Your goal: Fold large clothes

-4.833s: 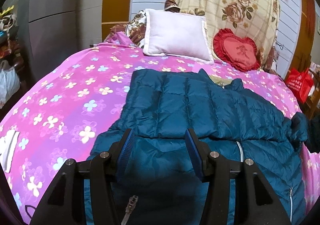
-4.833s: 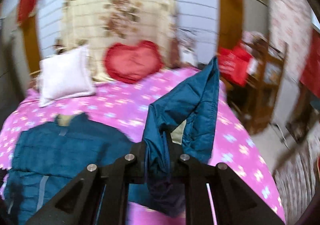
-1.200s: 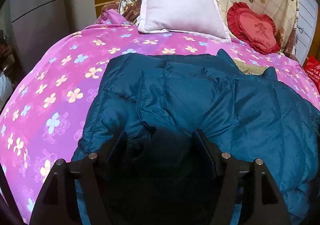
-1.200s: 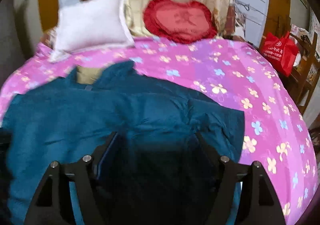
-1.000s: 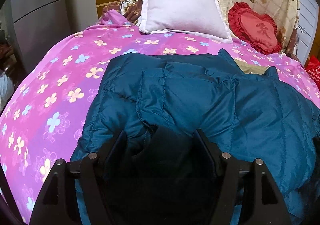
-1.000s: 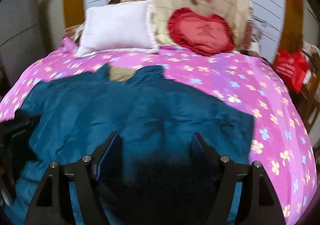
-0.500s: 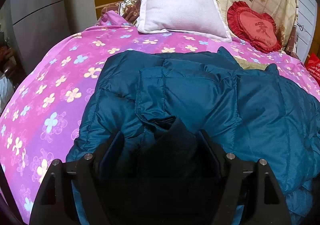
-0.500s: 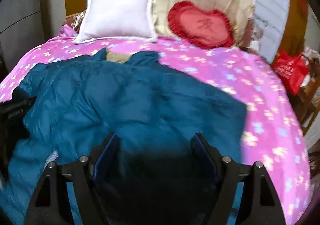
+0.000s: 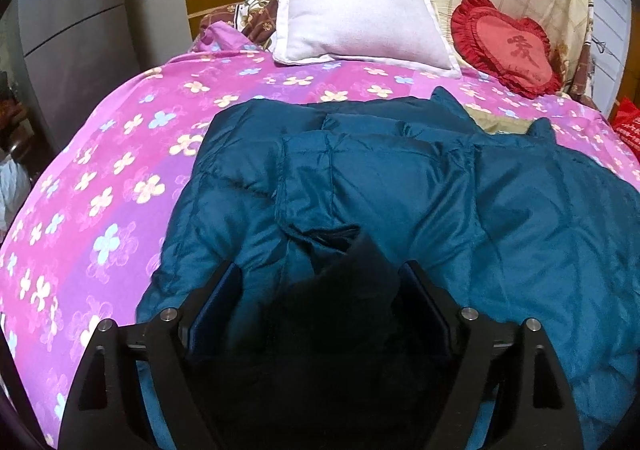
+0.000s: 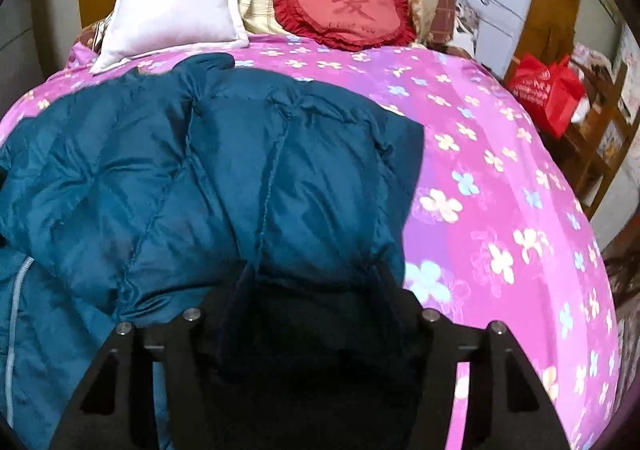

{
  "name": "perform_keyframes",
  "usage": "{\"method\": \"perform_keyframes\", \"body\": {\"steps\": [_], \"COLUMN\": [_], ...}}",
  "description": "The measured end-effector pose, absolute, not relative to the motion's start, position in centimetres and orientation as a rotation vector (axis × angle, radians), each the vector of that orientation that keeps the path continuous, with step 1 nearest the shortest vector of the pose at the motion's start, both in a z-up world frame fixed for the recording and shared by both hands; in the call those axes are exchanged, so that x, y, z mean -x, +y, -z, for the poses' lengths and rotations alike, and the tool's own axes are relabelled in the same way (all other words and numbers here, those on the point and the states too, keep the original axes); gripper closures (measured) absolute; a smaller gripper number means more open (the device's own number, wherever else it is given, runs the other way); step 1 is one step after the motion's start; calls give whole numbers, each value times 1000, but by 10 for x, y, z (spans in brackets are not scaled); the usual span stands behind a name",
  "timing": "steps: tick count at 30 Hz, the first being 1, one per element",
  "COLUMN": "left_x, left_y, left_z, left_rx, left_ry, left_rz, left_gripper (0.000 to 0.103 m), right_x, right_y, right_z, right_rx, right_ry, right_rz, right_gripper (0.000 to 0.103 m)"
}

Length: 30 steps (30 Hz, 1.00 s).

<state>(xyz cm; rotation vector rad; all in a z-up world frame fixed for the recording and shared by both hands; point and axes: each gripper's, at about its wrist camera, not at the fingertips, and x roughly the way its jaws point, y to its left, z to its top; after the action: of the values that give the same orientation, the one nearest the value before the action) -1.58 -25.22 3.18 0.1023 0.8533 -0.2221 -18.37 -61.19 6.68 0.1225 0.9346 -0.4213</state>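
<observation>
A teal quilted jacket [image 9: 400, 178] lies spread on the pink flowered bed cover [image 9: 120, 170], one sleeve folded across its body. The sleeve's dark cuff [image 9: 352, 290] lies between the fingers of my left gripper [image 9: 320, 270]. Those jaws are opening and stand wide, with a gap showing beside the cuff. In the right wrist view the jacket [image 10: 240, 170] fills the left half. My right gripper [image 10: 314, 274] is low over the jacket's right side; its jaws are closing with puffy fabric bulging between them. A zipper [image 10: 16, 290] runs down at far left.
A white pillow [image 9: 360, 10] and a red heart cushion [image 9: 508, 46] lean at the head of the bed. Bare cover [image 10: 500, 190] stretches right of the jacket. A red bag [image 10: 544, 90] and wooden furniture stand past the bed's right edge.
My left jaws have spread wider around the dark cuff while the hand stayed put. My right gripper slid towards the jacket's right side and sank lower, its jaws narrowing.
</observation>
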Motion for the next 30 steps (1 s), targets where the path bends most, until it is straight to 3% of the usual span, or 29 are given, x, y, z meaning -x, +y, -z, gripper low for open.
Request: {"method": "perform_keyframes", "body": {"steps": [4, 18, 30], "left_x": [28, 71, 131], "left_y": [-240, -217, -184], "left_z": [-43, -65, -73], "left_rx": [-74, -59, -118], "left_ry": [858, 829, 838], "left_rz": [221, 263, 258], "left_gripper": [39, 40, 40], "right_x": [205, 197, 251], "right_y": [-604, -547, -528], "right_z": [-84, -103, -108], "right_rx": [-154, -143, -179], "right_ry": [890, 863, 912], "right_rz": [409, 280, 250], "right_gripper": [30, 30, 21]}}
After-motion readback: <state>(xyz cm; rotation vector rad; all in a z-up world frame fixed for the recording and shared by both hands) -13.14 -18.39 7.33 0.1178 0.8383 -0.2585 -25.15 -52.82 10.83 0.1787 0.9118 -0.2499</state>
